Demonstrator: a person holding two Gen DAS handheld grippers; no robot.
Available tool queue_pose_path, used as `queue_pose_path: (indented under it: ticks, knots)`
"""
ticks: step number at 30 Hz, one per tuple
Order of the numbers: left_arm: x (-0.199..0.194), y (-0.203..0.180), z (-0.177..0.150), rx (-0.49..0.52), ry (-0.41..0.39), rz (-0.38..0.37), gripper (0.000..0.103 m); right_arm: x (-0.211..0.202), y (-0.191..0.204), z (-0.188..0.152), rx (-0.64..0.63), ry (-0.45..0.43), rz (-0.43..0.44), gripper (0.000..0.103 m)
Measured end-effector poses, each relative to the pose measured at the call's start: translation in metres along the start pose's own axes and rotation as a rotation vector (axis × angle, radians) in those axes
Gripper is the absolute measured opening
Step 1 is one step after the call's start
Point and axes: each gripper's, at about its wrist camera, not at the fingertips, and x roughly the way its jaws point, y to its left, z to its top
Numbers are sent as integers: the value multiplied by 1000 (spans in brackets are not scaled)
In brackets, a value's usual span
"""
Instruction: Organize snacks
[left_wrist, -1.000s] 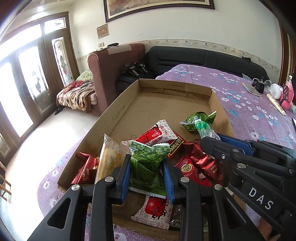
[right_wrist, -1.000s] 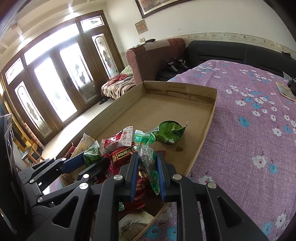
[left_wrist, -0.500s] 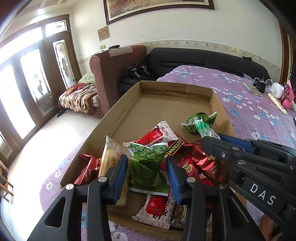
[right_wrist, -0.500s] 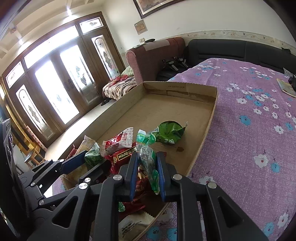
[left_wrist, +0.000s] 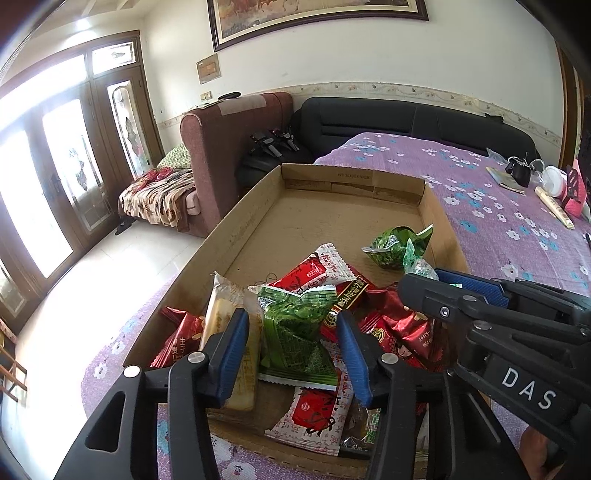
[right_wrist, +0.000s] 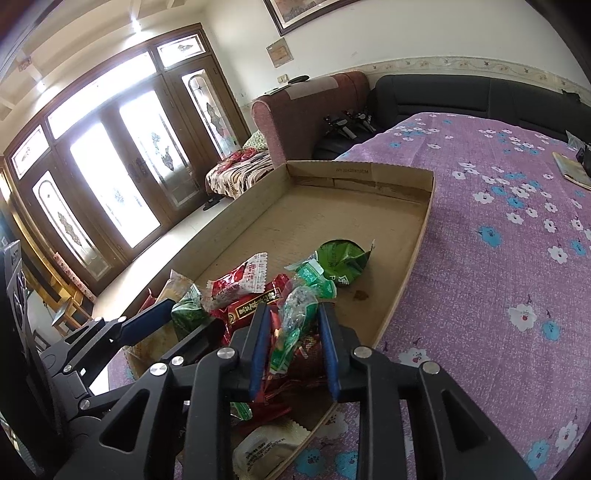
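Note:
A shallow cardboard tray on the purple flowered cloth holds a pile of snack packets at its near end. My left gripper is open, its blue pads either side of a green packet that lies on the pile. My right gripper stands with its pads slightly apart around a clear green-printed packet; its pads look a little off it. A round green packet lies alone farther in the tray, also in the left wrist view. Red packets and a yellow one lie around.
A brown armchair and a black sofa stand beyond the tray. Small items, a white jar and a tube, lie at the far right of the cloth. Glass doors are at the left.
My left gripper has opened and let go of the green packet, which now rests on the pile. My right gripper's pads have widened slightly around the clear green packet.

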Motion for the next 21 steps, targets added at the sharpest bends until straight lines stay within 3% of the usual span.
queue_pose_path:
  ticks: [9,17,21]
  knots:
    - [0,0,0,0,-3,1,58,-3,2,0,2,-5,10,33]
    - [-2,1,3,-1,-11,6,63,-10,4,5,-1,-31,23,57]
    - [-3,2,3,-2,-13,7,65,-17,4,8,-7,-57,24,61]
